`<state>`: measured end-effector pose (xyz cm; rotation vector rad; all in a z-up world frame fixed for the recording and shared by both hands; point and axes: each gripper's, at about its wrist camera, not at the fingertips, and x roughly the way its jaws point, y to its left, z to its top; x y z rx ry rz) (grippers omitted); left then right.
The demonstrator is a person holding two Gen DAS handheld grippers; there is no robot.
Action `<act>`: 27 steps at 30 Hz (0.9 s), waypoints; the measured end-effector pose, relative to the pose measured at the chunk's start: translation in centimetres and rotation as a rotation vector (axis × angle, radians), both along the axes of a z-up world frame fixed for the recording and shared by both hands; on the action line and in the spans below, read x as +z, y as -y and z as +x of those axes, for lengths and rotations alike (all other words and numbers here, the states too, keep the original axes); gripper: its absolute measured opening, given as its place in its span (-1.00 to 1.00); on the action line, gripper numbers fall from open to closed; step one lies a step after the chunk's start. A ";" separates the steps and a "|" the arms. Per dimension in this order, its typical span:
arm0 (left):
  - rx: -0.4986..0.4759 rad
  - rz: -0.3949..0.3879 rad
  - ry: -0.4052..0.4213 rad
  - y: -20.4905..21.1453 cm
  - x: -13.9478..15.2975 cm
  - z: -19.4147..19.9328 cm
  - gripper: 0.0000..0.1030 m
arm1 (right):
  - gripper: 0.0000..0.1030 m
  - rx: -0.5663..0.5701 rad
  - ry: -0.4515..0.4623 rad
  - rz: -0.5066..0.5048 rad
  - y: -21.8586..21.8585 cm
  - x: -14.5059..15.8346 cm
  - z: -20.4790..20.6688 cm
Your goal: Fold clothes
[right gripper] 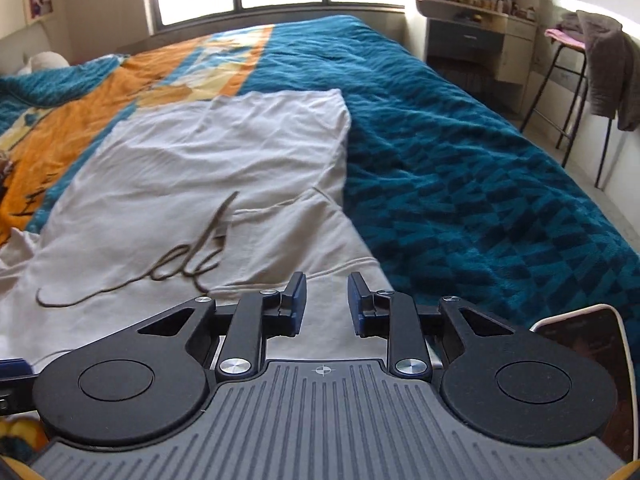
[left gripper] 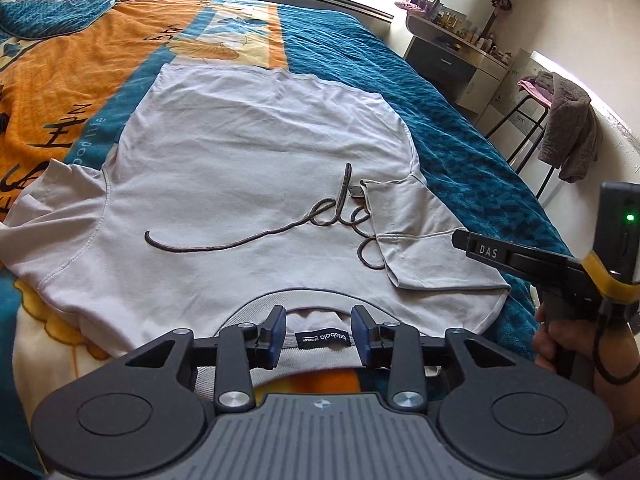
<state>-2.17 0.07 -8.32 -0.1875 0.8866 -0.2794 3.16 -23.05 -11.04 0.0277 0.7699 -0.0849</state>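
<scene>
A pale grey T-shirt (left gripper: 240,168) with a dark script design lies flat on the bed, collar nearest me. Its right sleeve (left gripper: 416,236) is folded inward over the chest; the left sleeve (left gripper: 52,200) lies spread out. My left gripper (left gripper: 319,334) is open and empty, hovering over the collar and its black label (left gripper: 320,338). My right gripper (right gripper: 327,304) is open and empty above the folded right sleeve (right gripper: 288,232) of the shirt (right gripper: 180,168). The right gripper also shows in the left wrist view (left gripper: 460,240), beside the shirt's right shoulder.
The bed is covered by a teal and orange blanket (left gripper: 440,112). A dresser with bottles (left gripper: 452,52) and a stool draped with a brown garment (left gripper: 568,128) stand to the right. A phone (right gripper: 584,344) lies by the right gripper. Windows are behind the bed.
</scene>
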 end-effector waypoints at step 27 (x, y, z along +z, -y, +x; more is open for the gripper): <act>0.030 0.006 -0.003 -0.8 -0.2 0.8 -0.29 | -0.51 0.151 -0.153 0.115 -2.5 -1.3 -5.6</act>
